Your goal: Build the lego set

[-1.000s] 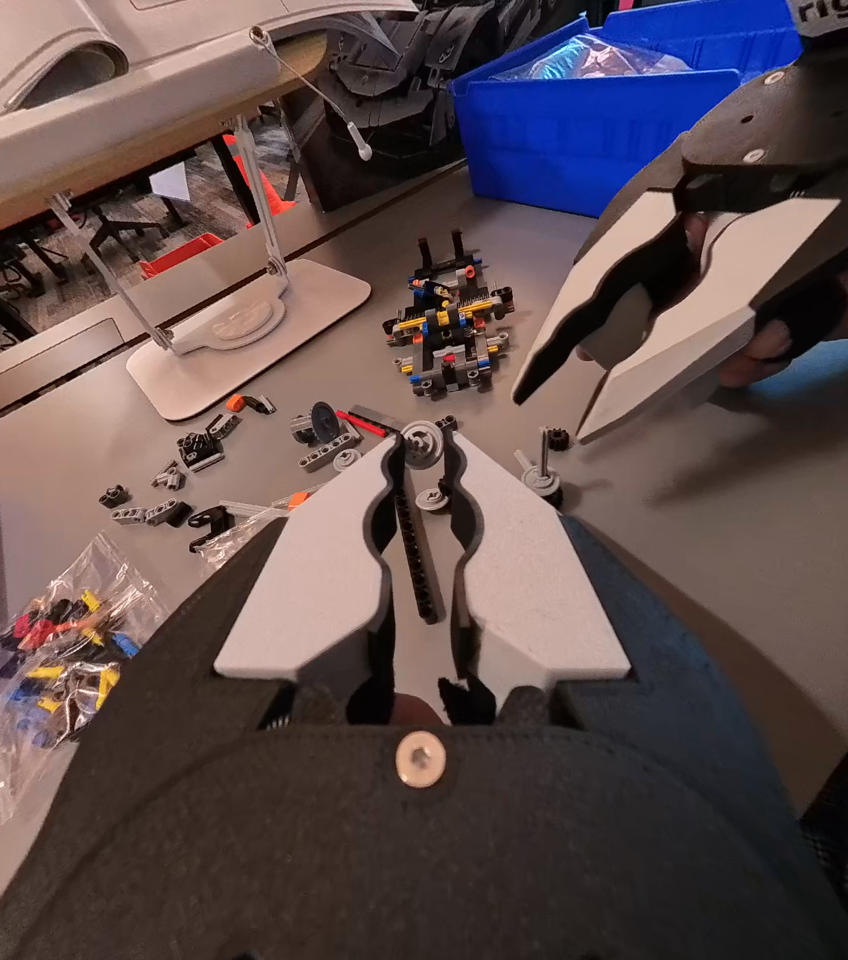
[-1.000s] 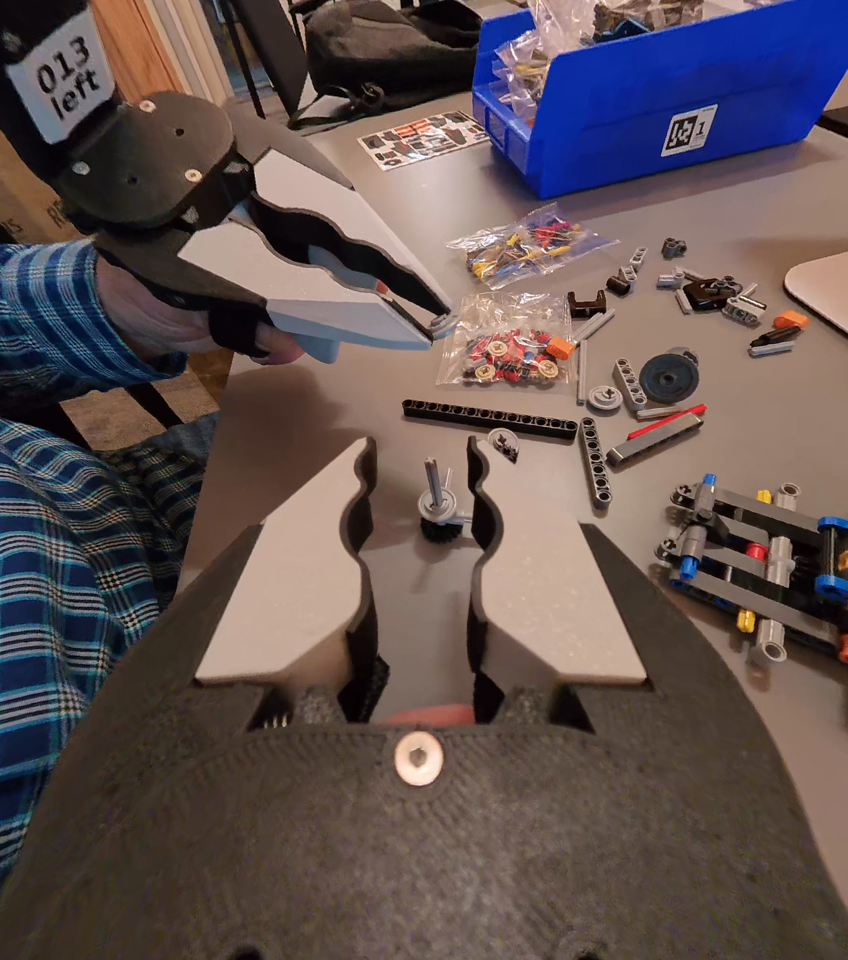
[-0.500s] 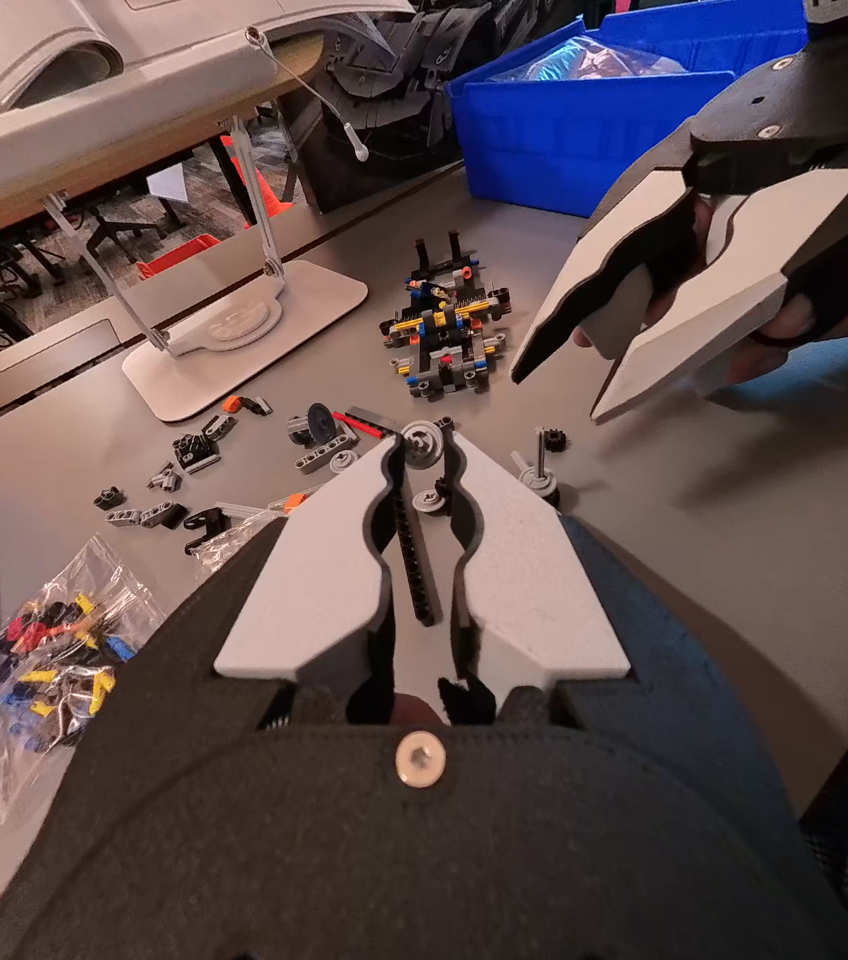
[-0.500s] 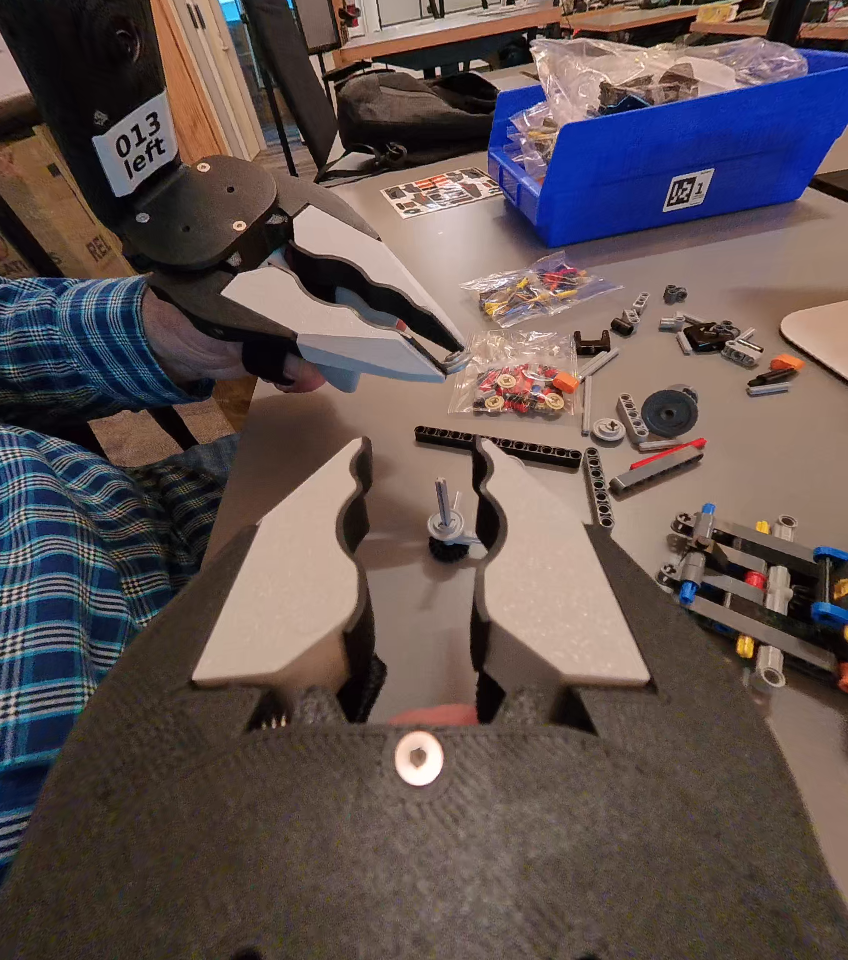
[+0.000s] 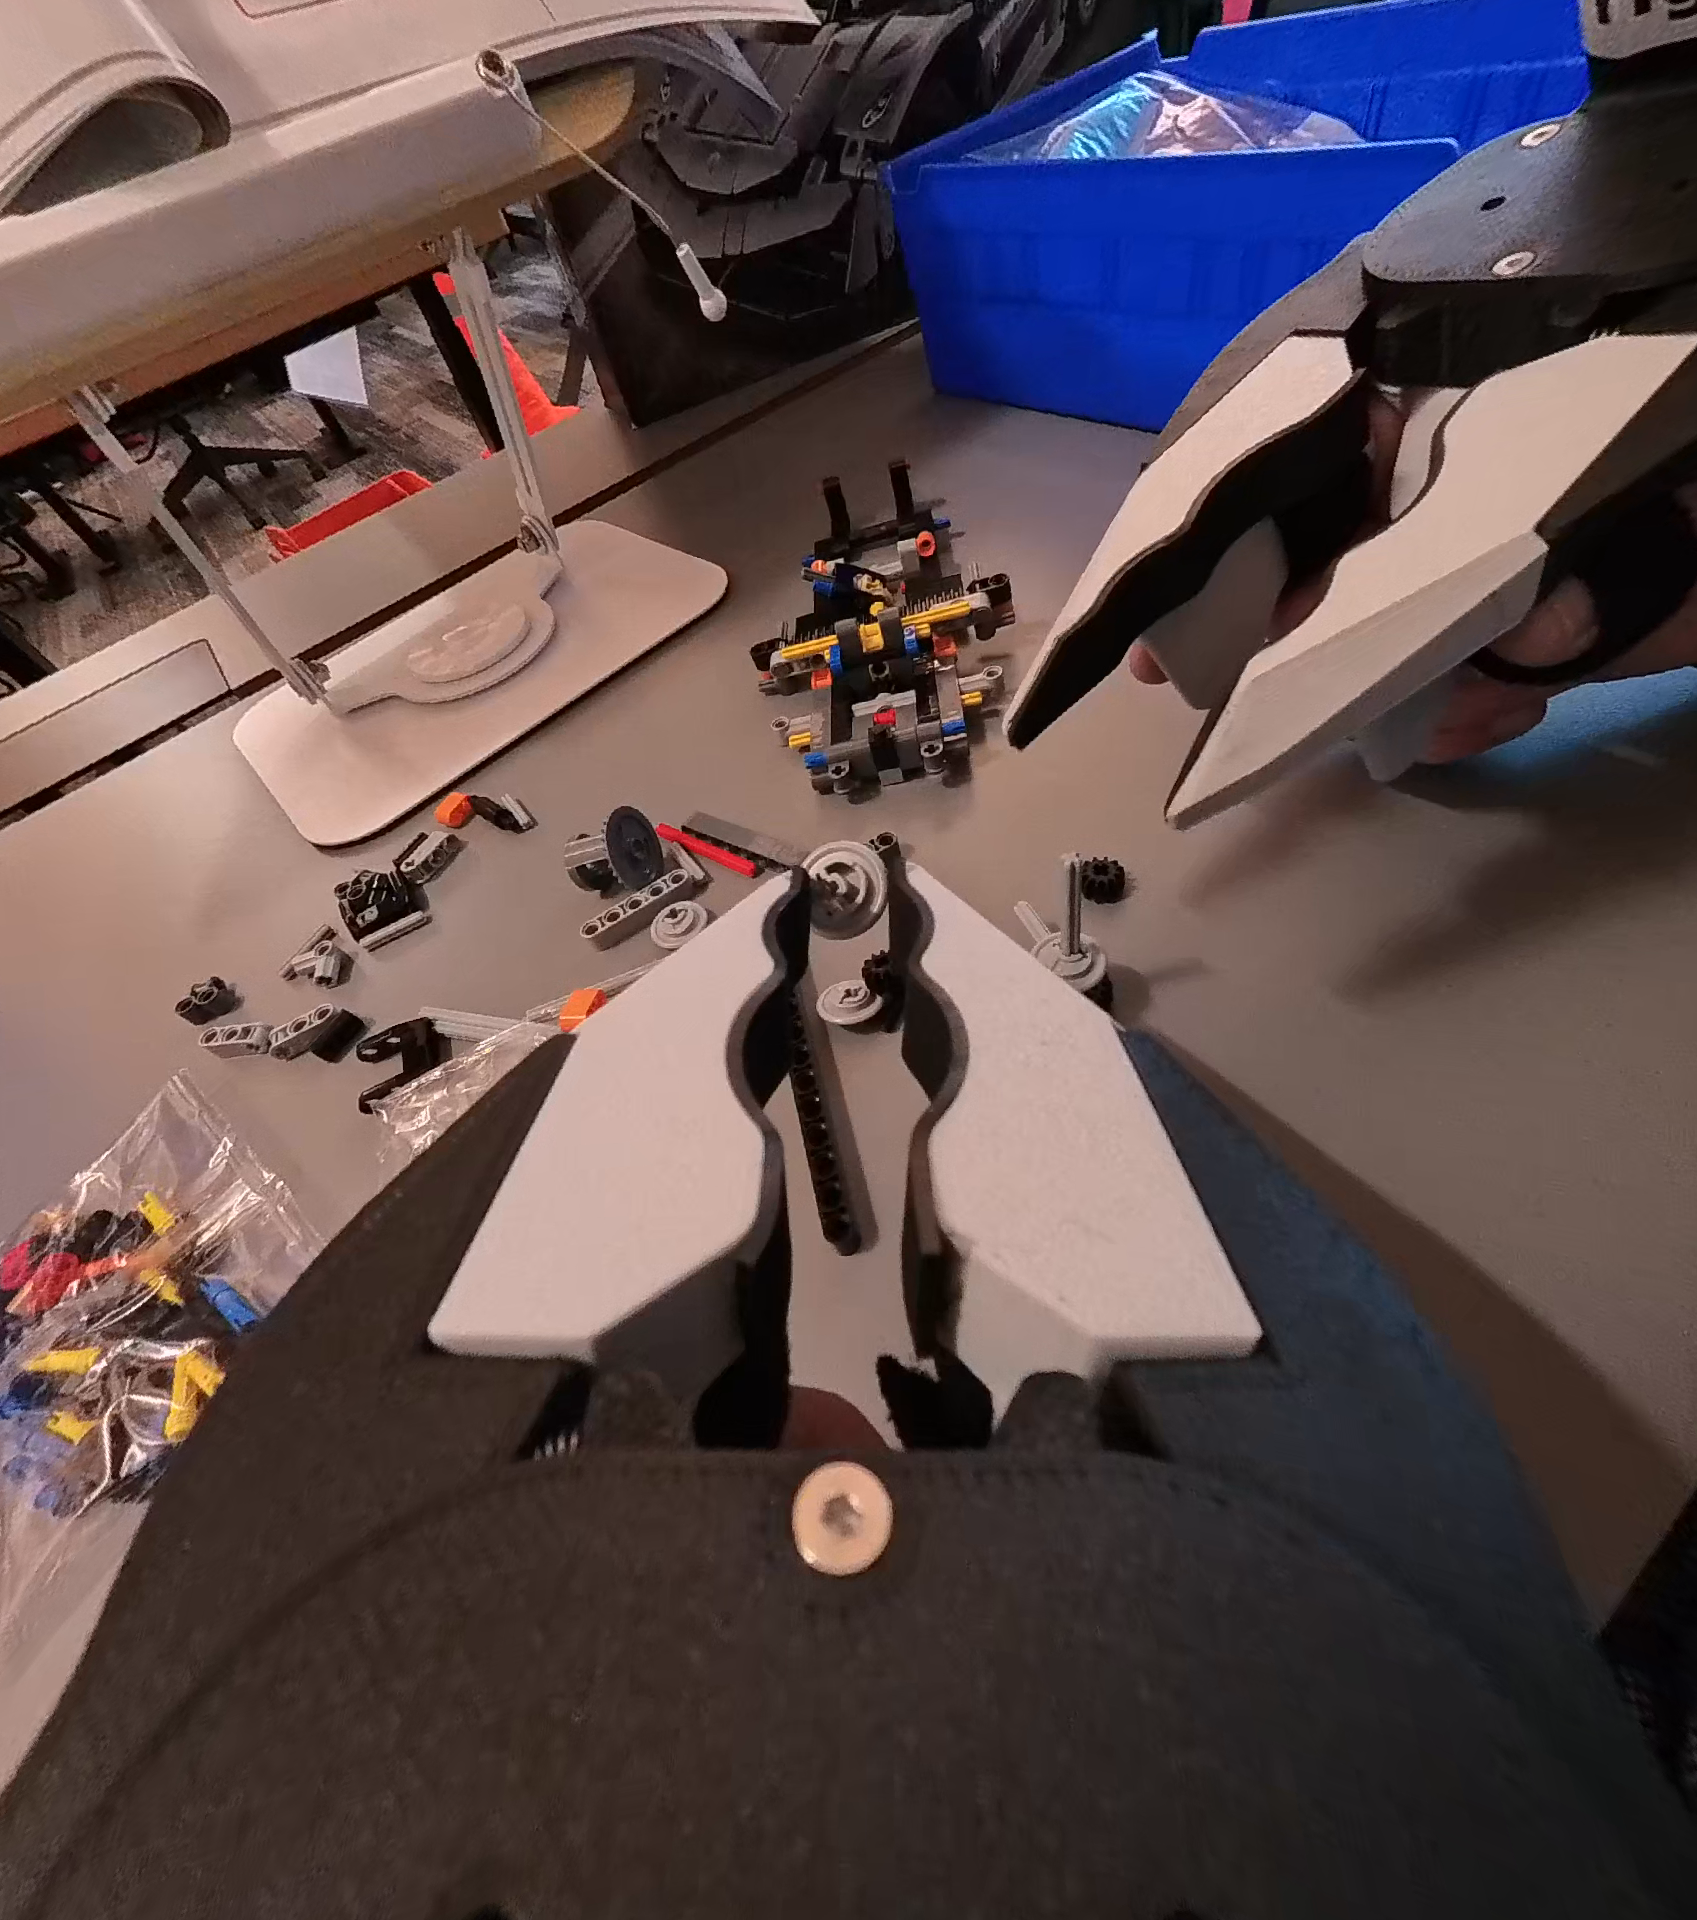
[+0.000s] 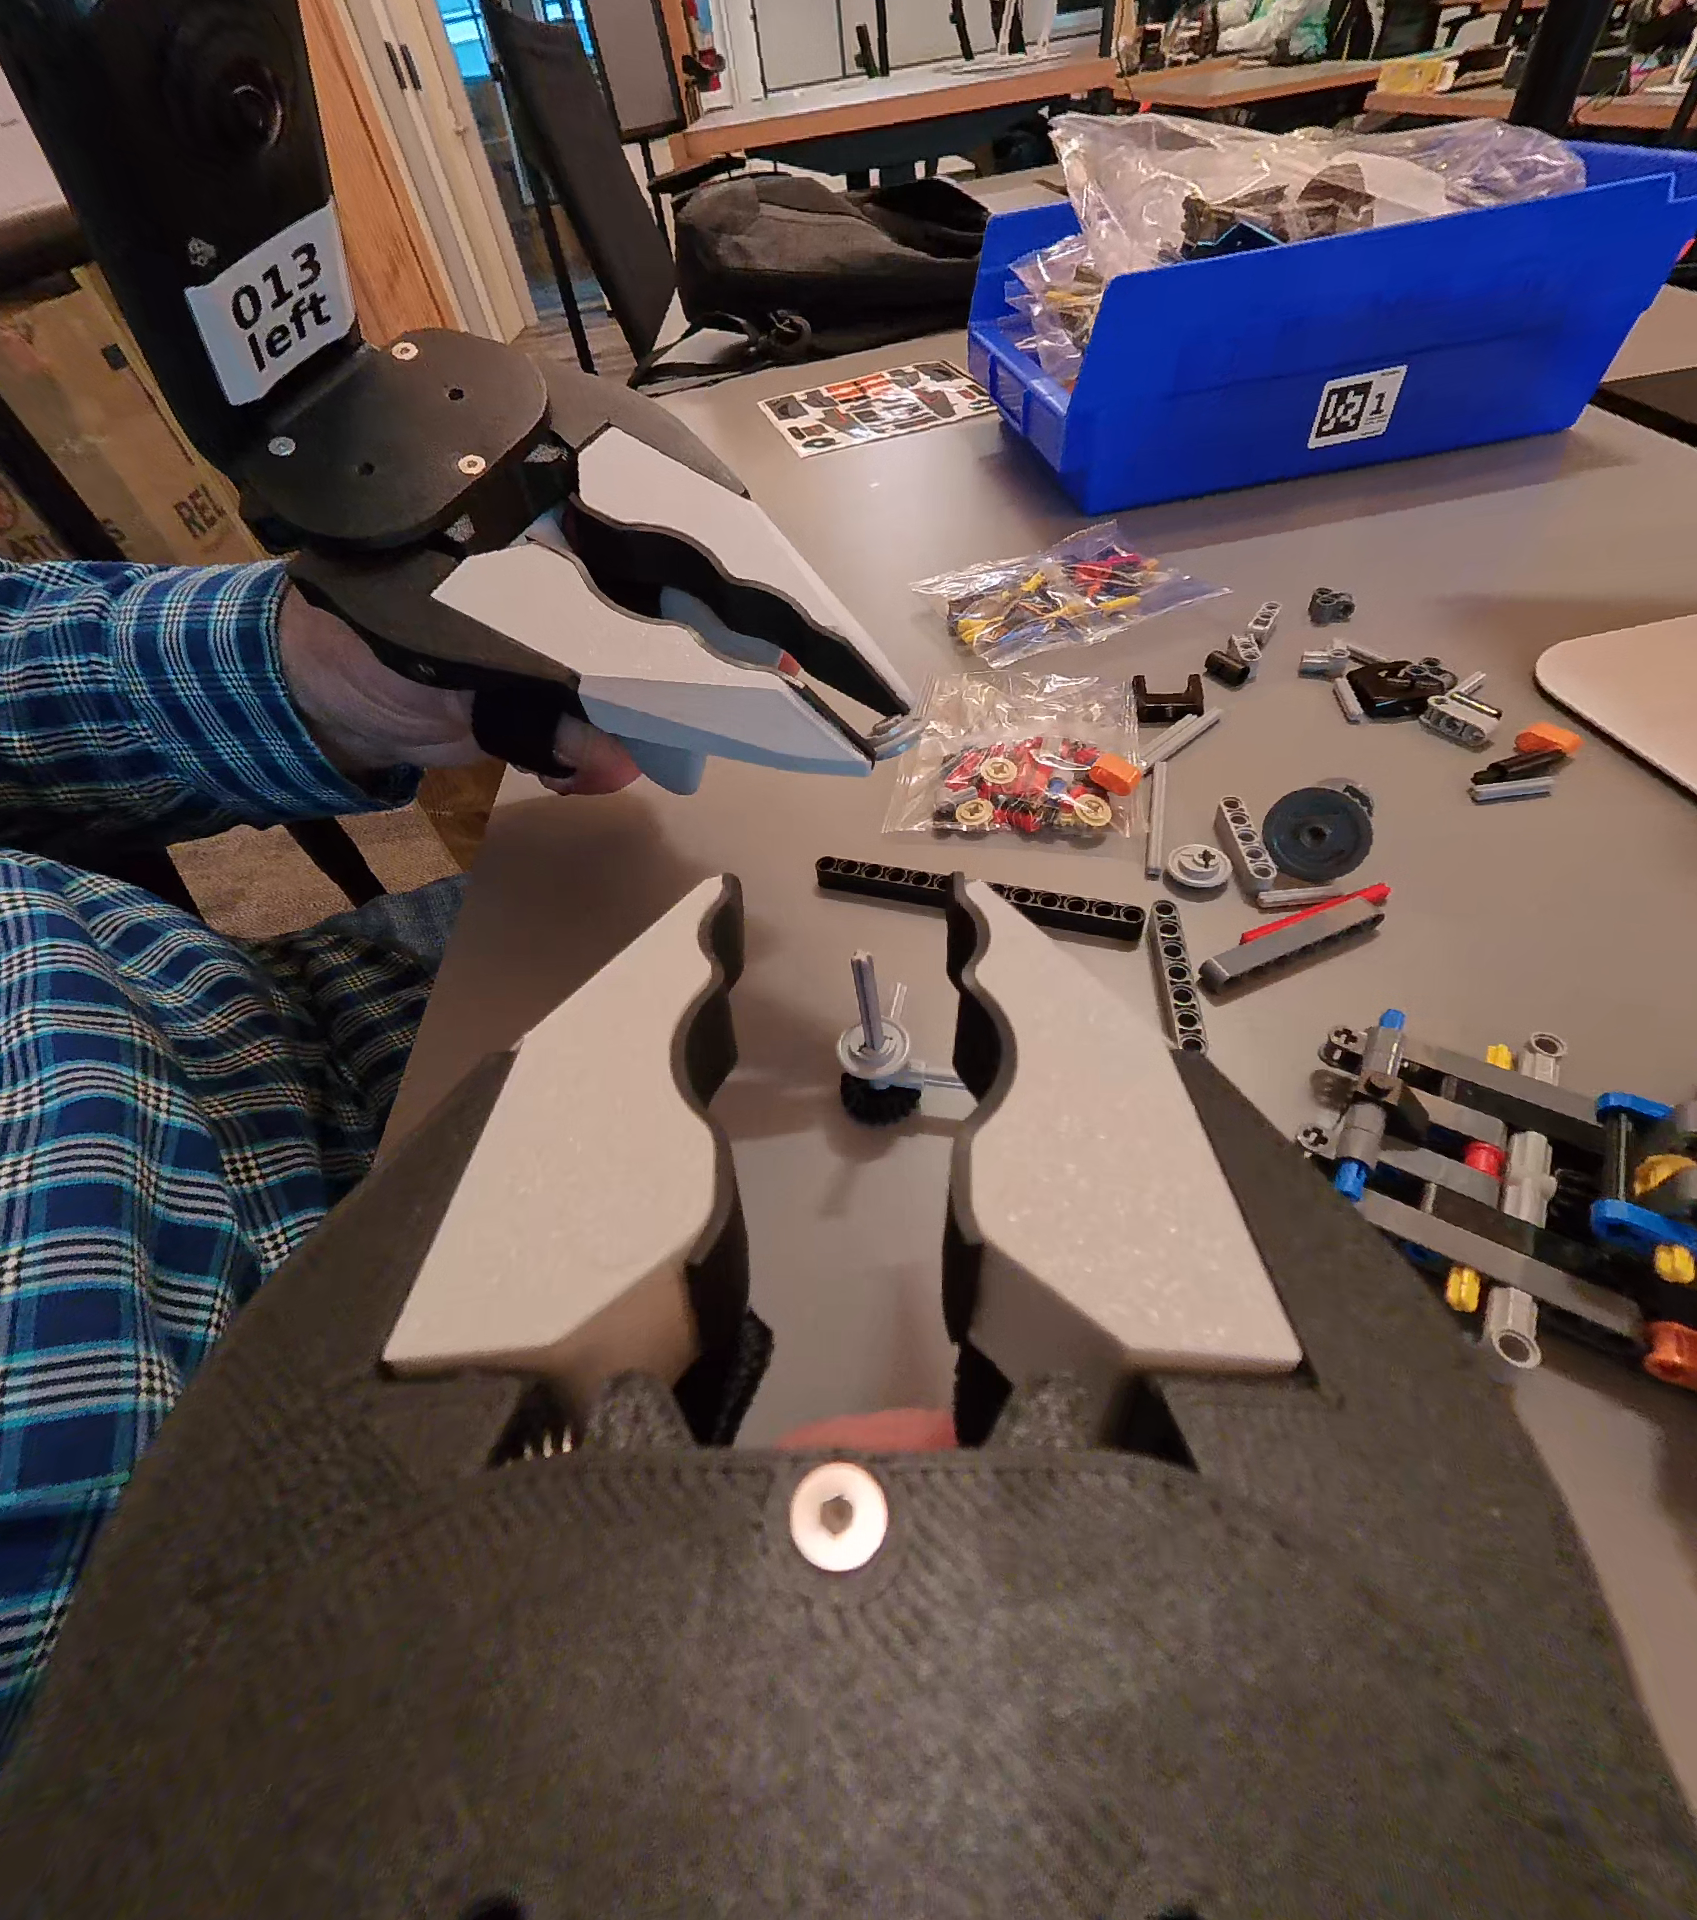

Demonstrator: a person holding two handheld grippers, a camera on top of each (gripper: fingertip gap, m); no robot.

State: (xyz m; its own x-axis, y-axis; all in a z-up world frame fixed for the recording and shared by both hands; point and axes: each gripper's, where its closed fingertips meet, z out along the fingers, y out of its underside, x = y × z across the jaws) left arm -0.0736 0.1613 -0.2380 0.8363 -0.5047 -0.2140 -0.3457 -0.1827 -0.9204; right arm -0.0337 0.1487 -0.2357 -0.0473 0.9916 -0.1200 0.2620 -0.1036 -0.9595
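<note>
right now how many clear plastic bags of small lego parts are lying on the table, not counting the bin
2. One bag lies nearer the blue bin; the other bag lies just beyond the left gripper. More may be hidden.

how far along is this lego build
Early. Done: one partial chassis sits assembled on the table. In hand: the left gripper pinches a small grey wheel; the right gripper is open above a standing axle-and-gear piece. Left: loose beams, sealed part bags.
</note>
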